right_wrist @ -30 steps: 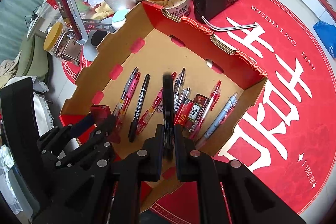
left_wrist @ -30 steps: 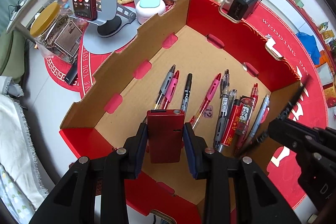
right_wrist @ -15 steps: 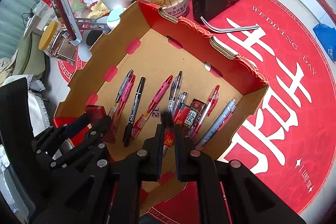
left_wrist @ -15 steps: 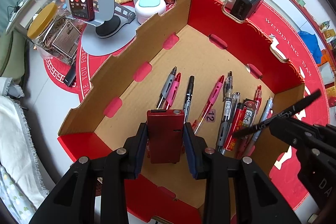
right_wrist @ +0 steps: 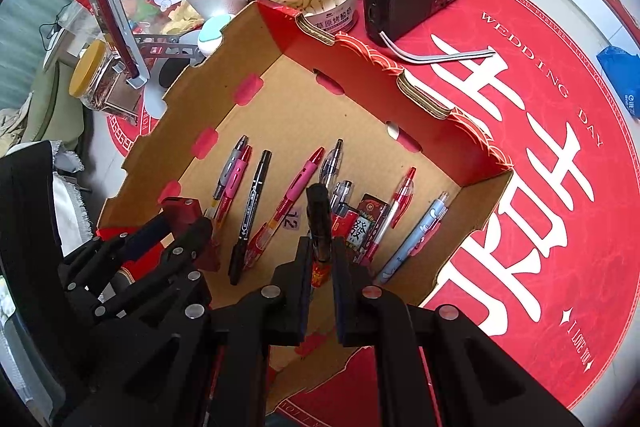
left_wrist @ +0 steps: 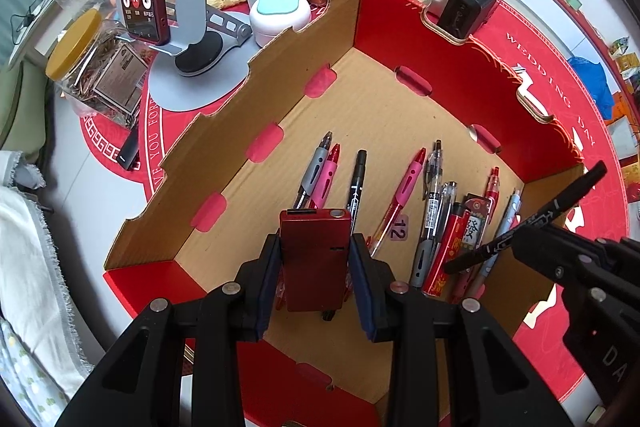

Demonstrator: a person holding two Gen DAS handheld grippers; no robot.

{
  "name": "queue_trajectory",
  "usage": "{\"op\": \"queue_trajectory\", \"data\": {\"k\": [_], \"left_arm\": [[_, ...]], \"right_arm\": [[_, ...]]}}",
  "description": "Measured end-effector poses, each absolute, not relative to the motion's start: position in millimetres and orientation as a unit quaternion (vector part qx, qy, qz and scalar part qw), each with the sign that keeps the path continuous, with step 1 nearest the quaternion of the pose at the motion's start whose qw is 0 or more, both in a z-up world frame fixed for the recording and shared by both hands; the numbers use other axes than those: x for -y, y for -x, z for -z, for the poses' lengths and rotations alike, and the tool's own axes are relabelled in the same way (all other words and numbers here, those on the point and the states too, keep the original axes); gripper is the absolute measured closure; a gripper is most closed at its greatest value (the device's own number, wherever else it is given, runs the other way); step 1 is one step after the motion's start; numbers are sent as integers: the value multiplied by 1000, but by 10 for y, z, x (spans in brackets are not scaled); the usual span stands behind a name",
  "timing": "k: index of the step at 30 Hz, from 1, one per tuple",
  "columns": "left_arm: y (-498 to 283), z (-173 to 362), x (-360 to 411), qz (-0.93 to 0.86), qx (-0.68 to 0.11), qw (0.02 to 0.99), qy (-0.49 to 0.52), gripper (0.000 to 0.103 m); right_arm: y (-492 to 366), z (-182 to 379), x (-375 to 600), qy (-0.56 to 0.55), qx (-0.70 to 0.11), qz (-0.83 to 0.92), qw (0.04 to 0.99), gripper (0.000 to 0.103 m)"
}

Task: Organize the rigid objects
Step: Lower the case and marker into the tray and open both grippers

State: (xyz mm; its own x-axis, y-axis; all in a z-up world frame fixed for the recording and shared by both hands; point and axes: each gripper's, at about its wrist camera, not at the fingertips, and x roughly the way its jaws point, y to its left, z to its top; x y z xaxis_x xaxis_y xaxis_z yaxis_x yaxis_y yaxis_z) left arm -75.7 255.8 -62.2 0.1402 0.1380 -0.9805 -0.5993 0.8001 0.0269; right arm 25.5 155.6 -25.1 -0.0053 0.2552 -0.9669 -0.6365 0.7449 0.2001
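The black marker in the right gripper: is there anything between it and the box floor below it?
Yes. The black marker, held in the right gripper, hangs over pens and a red packet already lying on the box floor. Bare cardboard lies farther toward the back wall.

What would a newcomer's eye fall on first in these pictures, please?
Probably the cardboard box with red walls, holding a row of pens on its floor. Above it, the left gripper clamps a dark red flat case, while the right gripper pinches a black marker.
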Motion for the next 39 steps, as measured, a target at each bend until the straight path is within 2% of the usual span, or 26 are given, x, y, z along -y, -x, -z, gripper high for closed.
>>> {"op": "queue_trajectory", "data": {"k": [39], "left_arm": [[660,792,-2606,-256,-614,724,184,66]], "right_arm": [[-379,365,-1650,159,-629,-317,691,93]]}}
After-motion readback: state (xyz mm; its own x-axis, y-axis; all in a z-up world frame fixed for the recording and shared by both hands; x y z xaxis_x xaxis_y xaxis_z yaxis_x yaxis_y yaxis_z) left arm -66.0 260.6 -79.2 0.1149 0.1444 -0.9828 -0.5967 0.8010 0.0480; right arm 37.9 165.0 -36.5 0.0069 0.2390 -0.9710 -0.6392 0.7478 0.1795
